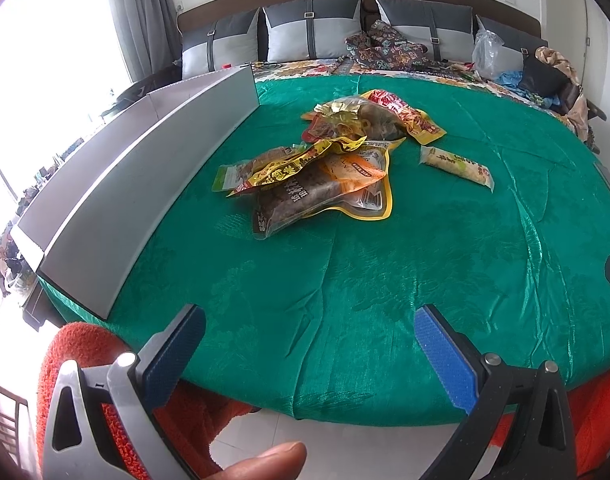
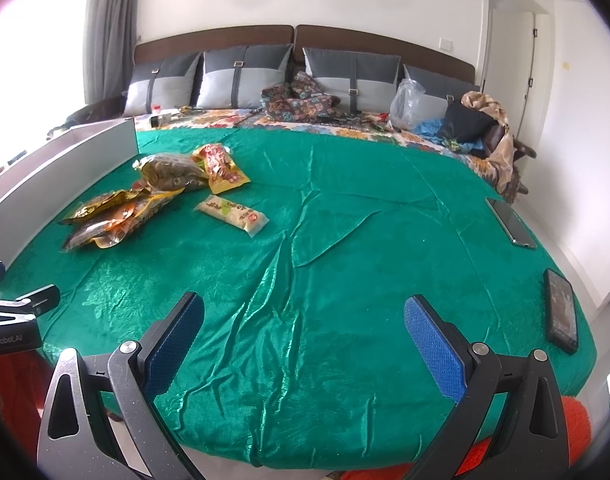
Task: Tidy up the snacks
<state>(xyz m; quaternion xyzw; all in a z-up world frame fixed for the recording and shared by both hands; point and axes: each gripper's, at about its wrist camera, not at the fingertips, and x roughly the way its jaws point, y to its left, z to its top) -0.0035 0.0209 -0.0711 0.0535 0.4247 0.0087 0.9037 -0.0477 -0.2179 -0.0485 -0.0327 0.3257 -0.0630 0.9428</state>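
A bedroom: a bed (image 2: 385, 208) spread with a green cloth, pillows at its far edge. My left gripper (image 1: 309, 352) and right gripper (image 2: 305, 340) both hover over the near edge, jaws wide apart and empty. The snack packets (image 1: 317, 168) lie heaped toward the far left, beside a grey box (image 1: 145, 184) along the left edge. I judge one loose outer packet the best first reach.
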